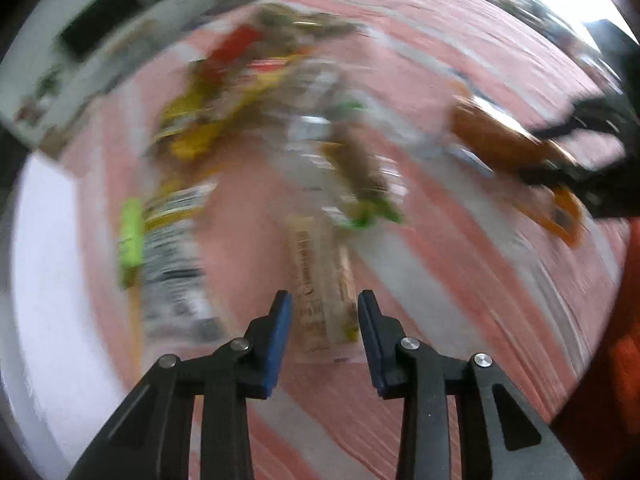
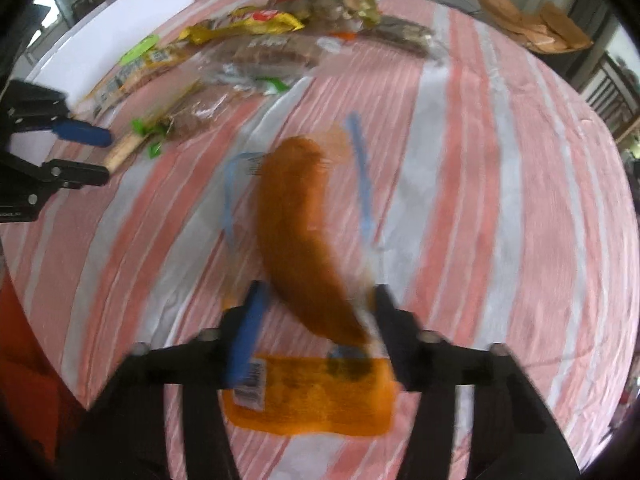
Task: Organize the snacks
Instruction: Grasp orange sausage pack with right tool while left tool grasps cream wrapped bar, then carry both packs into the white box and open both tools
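My left gripper is open, its blue pads on either side of a beige snack bar lying on the pink-striped tablecloth; it also shows in the right wrist view. My right gripper is open around an orange-and-clear snack bag with brown contents, which lies on the cloth; the bag also shows in the left wrist view. A heap of snack packs, yellow and clear with green labels, lies at the far left. Both views are motion-blurred.
The striped tablecloth covers a round table. A white board stands at the table's far left edge. Brown paper bags lie on a surface beyond the table, and chairs stand at the right.
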Action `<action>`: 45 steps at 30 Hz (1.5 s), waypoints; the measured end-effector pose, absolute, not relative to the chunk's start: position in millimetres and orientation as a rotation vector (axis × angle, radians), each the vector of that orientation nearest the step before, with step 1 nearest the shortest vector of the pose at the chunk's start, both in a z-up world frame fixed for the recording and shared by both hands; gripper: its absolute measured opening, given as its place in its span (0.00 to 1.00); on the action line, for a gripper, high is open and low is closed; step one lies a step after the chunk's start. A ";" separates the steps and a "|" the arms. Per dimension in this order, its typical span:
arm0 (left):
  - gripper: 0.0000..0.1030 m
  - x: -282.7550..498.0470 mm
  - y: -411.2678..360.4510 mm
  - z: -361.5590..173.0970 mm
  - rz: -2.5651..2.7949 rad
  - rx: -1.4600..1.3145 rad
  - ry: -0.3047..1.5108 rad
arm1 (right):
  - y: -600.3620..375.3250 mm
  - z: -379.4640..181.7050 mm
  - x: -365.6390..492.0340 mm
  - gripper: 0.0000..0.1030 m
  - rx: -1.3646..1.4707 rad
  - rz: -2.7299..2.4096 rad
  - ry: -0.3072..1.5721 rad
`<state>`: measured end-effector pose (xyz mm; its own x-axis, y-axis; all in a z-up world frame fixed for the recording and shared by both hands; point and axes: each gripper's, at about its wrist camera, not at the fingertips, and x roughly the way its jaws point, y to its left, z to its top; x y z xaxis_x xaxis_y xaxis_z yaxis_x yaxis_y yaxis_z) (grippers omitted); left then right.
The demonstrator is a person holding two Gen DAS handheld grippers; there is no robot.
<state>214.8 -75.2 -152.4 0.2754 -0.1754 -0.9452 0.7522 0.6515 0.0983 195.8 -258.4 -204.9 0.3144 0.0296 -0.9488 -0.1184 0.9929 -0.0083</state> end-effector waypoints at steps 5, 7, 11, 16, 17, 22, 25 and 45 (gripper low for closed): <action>0.74 212.7 -77.7 -153.0 -0.576 0.610 1.095 | -262.6 -201.8 193.8 0.50 -0.044 0.096 1.259; 0.75 208.2 -98.9 -167.4 -0.558 0.740 1.057 | -265.6 -200.1 194.1 0.57 -0.007 0.084 1.268; 0.30 210.1 -108.5 -167.2 -0.610 0.722 1.075 | -266.4 -198.2 201.7 0.83 0.003 0.075 1.294; 0.30 214.0 -91.7 -163.6 -0.631 0.545 1.102 | -252.1 -210.7 217.2 0.82 -0.014 0.089 1.356; 0.30 213.5 -75.5 -159.4 -0.648 0.419 1.128 | -247.0 -209.9 218.8 0.71 -0.075 0.090 1.347; 0.30 208.1 -12.3 -135.0 -0.721 -0.022 1.108 | -260.3 -187.2 209.6 0.38 0.012 0.079 1.280; 0.30 201.0 24.8 -107.4 -0.720 -0.188 1.039 | -289.2 -175.6 201.6 0.35 0.296 0.129 1.240; 0.30 240.3 178.2 -11.4 -0.534 -0.418 0.839 | -261.8 -125.4 246.5 0.18 0.681 0.298 1.113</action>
<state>240.3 178.2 -11.4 0.5517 -0.5958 -0.5837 0.2776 0.7911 -0.5451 246.5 -261.8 -125.4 0.4300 0.5421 -0.7220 0.1093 0.7625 0.6376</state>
